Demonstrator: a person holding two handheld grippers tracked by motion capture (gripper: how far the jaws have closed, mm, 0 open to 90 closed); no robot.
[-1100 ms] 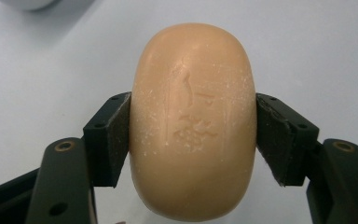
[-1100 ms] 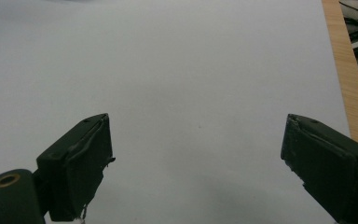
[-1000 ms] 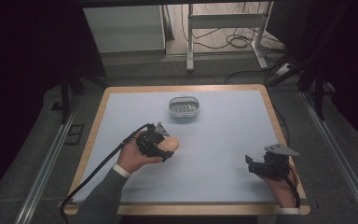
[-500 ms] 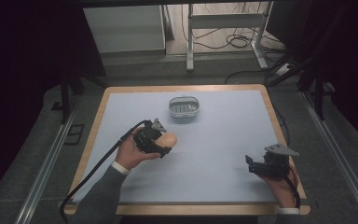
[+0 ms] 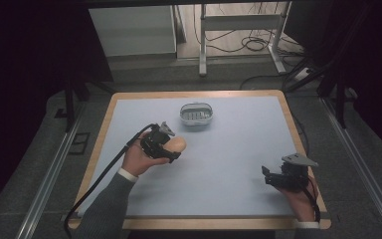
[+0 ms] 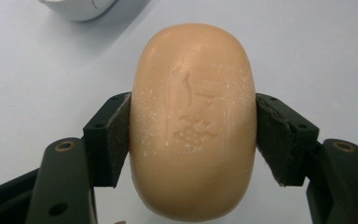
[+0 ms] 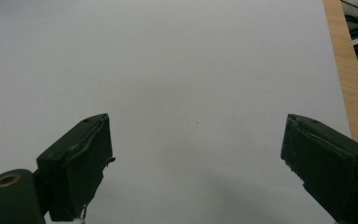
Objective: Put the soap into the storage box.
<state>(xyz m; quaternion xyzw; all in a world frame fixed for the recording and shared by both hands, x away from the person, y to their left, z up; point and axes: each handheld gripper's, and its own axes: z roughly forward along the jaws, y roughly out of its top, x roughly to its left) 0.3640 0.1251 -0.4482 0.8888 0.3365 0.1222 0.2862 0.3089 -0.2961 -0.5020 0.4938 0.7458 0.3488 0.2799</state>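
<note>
Your left gripper (image 5: 171, 145), left of the table's (image 5: 238, 199) centre and nearer its left edge than its right, has a peach-coloured oval soap bar (image 5: 175, 145) clamped by its long sides. In the left gripper view both pads (image 6: 116, 140) press flat against the bar (image 6: 193, 140), whose top face carries a stamped mark and a dusting of pale flecks. Whether the bar is off the table surface or resting on it cannot be told. Toward the far edge, near its middle, stands the white slotted soap dish (image 5: 196, 114), apart from the bar; its rim (image 6: 77, 7) peeks in at the top of the left gripper view.

At the near right corner your right gripper (image 5: 272, 175) sits low by the table's right edge, its jaws spread wide and holding nothing; its own view looks along them at bare table (image 7: 191, 84) with the wooden edge at the right.

By the look of it, the carry to the dish is in hand. The next move calls for you to bring the bar forward over the dish, line its long axis with the dish's oval, lower it inside the rim, then part the jaws.
</note>
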